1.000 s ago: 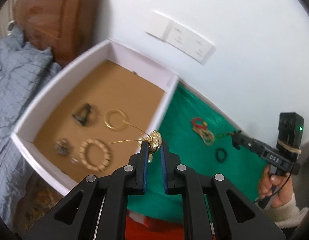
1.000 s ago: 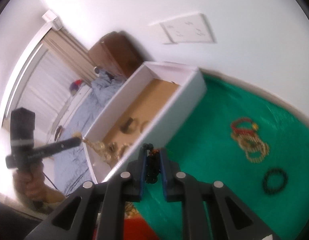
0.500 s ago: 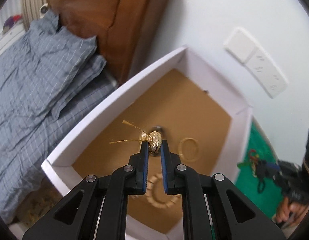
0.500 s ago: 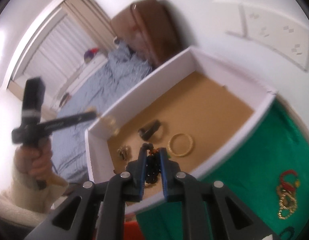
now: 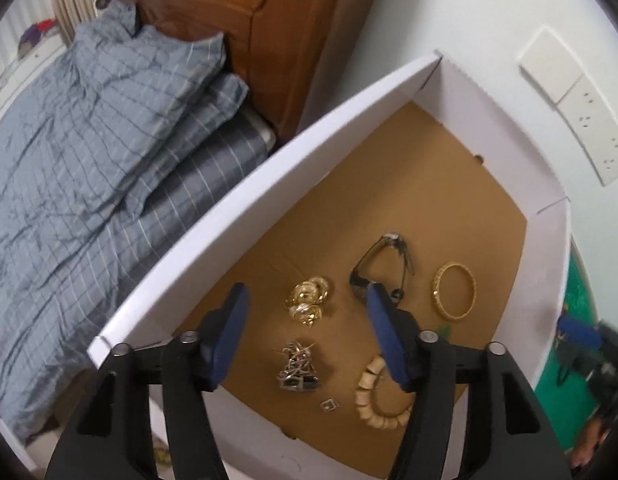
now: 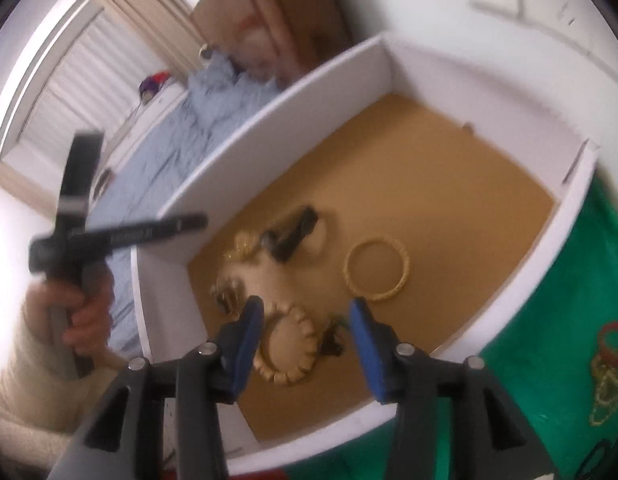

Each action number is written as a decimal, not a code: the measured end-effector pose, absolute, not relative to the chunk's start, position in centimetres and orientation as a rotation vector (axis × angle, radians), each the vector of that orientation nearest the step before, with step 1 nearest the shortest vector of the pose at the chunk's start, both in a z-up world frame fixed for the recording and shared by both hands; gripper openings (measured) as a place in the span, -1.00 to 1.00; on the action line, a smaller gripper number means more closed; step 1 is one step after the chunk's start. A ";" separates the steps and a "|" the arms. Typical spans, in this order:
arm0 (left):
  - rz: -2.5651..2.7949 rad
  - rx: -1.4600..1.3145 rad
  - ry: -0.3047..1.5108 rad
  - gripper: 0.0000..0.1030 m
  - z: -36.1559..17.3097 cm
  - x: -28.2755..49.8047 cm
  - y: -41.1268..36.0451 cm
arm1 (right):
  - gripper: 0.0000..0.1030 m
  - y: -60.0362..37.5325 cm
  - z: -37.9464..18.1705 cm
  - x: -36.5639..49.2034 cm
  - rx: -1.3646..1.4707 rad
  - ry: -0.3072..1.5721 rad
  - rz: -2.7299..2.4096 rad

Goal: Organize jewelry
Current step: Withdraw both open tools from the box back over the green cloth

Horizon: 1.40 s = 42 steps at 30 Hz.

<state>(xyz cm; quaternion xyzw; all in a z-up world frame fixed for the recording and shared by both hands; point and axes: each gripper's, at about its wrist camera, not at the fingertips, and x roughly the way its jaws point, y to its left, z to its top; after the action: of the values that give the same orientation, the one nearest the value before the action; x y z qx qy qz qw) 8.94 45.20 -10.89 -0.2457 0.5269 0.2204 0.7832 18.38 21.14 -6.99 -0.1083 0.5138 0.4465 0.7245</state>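
Both tongs hang over the box (image 5: pixel 269 184), jaws spread wide, holding nothing: left tongs (image 5: pixel 305 336), right tongs (image 6: pixel 305 336). Nearest in the box lies a bead bracelet (image 5: pixel 379 400), beside it a silver tangle (image 5: pixel 297 368); further in, gold earrings (image 5: pixel 307 300), a dark band (image 5: pixel 383 264) and a gold bangle (image 5: pixel 453 291). All look light; the bangle stiff, best pinched across its rim, the tangle likely to snag. Beyond the box, more bracelets (image 6: pixel 607 376) wait on the green table (image 6: pixel 549 320).
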 end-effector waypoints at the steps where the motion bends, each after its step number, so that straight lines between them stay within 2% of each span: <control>1: 0.476 -0.516 1.125 0.32 -10.2 8.8 44.9 | -0.09 20.8 -5.9 18.3 -0.247 1.087 0.965; 3: 0.471 -0.490 1.094 0.44 -8.8 8.5 44.0 | -0.03 20.0 -3.8 18.0 -0.266 1.000 0.934; 6: 0.447 -0.436 1.043 0.62 -6.8 8.4 41.5 | 0.31 18.6 -1.8 17.0 -0.295 0.903 0.884; 7: 0.433 -0.421 1.037 0.65 -6.4 8.5 40.7 | 0.32 17.9 -1.6 16.4 -0.300 0.883 0.865; 15: 0.214 -0.350 1.036 0.66 -4.5 10.2 31.4 | 0.32 10.5 -5.3 12.5 -0.409 0.852 0.718; 19: 0.106 -0.298 1.014 0.78 -3.5 11.0 26.0 | 0.32 5.1 -6.8 12.6 -0.364 0.913 0.624; 24: -0.011 -0.201 1.000 0.80 -3.9 11.8 18.7 | 0.32 -0.8 -6.9 13.3 -0.284 0.922 0.521; 32: -0.115 -0.195 0.979 0.79 -5.1 12.3 11.2 | 0.32 -8.7 -6.0 12.3 -0.243 0.869 0.413; 42: -0.202 -0.098 1.065 0.82 -6.7 13.8 3.2 | 0.32 -17.6 -6.7 11.7 -0.185 0.899 0.272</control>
<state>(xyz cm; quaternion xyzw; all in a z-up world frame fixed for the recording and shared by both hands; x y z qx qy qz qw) 13.77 3.19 -6.70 -0.0466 0.5067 -0.0959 0.8555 11.69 -17.63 -6.70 -0.0892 0.4324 0.1307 0.8877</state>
